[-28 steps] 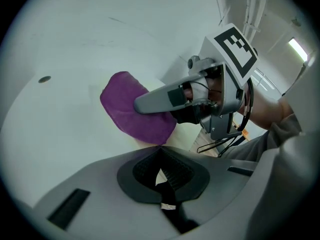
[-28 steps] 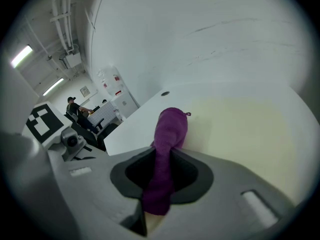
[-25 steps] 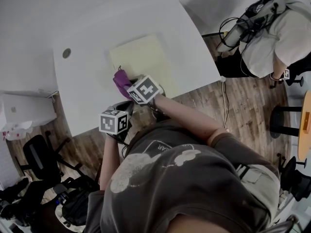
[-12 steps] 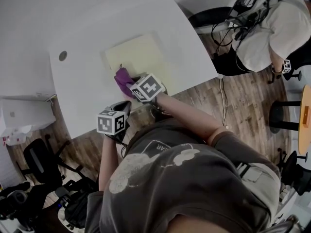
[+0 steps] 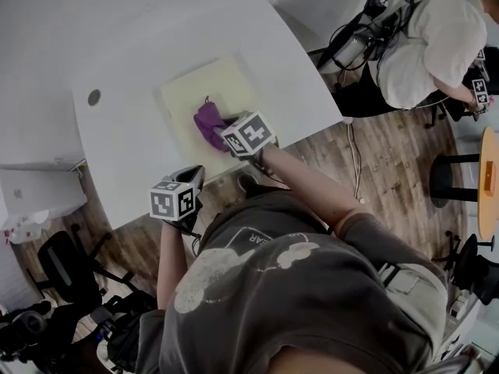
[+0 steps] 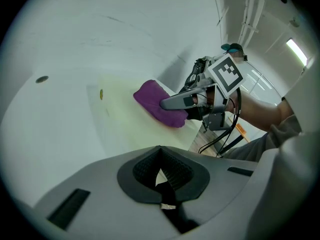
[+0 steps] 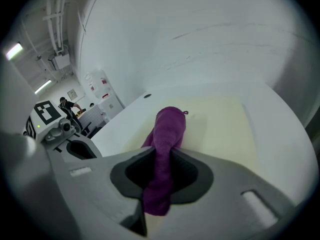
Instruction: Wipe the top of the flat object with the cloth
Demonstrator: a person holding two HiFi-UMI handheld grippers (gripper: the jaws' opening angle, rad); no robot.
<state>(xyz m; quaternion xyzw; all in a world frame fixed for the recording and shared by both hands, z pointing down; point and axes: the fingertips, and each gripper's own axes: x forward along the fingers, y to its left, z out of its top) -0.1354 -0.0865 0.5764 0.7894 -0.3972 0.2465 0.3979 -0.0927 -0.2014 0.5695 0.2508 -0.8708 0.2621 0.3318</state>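
A pale yellow flat mat (image 5: 204, 88) (image 6: 125, 129) (image 7: 220, 129) lies on the white table (image 5: 140, 45). A purple cloth (image 5: 209, 123) (image 6: 157, 104) (image 7: 167, 134) rests on the mat's near part, and my right gripper (image 5: 226, 131) (image 7: 162, 176) is shut on it, the cloth trailing out past both jaws. My left gripper (image 5: 191, 179) (image 6: 161, 176) hovers at the table's near edge, left of the mat, with its jaws shut and nothing between them.
A round grey grommet (image 5: 93, 97) (image 6: 42, 79) sits in the table at the left. A person in white (image 5: 425, 37) works beyond the table's right side amid cables. Office chairs (image 5: 58, 263) stand on the wooden floor at the lower left.
My right gripper has slid the purple cloth to the right and slightly farther across the mat. The left gripper has barely shifted.
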